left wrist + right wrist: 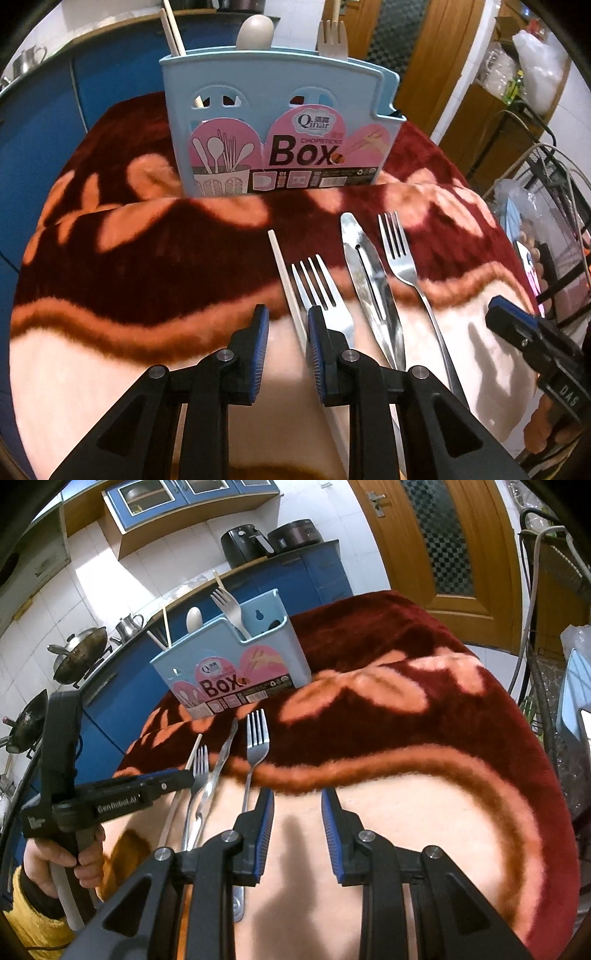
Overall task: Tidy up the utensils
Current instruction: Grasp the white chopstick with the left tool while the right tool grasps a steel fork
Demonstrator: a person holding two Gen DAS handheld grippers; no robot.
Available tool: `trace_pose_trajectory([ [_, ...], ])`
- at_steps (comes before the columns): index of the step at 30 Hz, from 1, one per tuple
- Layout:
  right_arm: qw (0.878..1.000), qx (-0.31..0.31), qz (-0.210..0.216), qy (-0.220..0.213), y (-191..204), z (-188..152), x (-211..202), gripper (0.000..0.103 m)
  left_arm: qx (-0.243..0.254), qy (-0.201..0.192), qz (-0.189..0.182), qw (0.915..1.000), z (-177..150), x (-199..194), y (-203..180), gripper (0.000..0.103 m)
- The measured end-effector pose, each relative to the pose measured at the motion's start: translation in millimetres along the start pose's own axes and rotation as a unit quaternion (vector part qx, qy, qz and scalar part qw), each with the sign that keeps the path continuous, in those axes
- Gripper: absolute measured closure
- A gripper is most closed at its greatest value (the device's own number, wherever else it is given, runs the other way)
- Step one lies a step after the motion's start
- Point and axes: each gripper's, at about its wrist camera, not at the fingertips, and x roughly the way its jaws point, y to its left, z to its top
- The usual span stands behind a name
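Left wrist view: utensil sorting partly done, four pieces not yet in the holder.

A pale blue plastic chopsticks box (280,110) with cut-out windows and a glossy pink label stands toward the far edge of the worktop (110,266), which is draped in a plush, deep-red floral blanket. It already holds wooden chopsticks (171,31), a pale spoon (255,31) and a fork (332,37). Still lying near the near edge are a thin white chopstick (284,273), a shiny steel fork (317,288), slotted steel tongs (365,273) and a second fork (400,254), side by side. Left gripper (286,321) fingers stand partly open around the white chopstick, pads apparently not pressing it. Right gripper (297,805) fingers stand partly open and empty, just beside the second fork's handle.
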Motion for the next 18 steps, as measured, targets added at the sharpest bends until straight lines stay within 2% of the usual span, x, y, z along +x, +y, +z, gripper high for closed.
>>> trace_pose_trajectory([
  [11, 1.000, -0.004, 0.003, 0.004, -1, 1, 2, 0.073, 0.011, 0.053, 0.006, 0.9985, 11, 6, -4, 0.082],
  [15, 1.000, -0.017, 0.004, 0.012, 6, 4, 2, 0.073, -0.001, 0.058, -0.005, 0.9983, 13, 7, 1, 0.091],
  [18, 0.999, -0.030, 0.003, 0.016, 13, 7, 1, 0.073, -0.017, 0.053, -0.027, 0.9981, 12, 7, 8, 0.095],
])
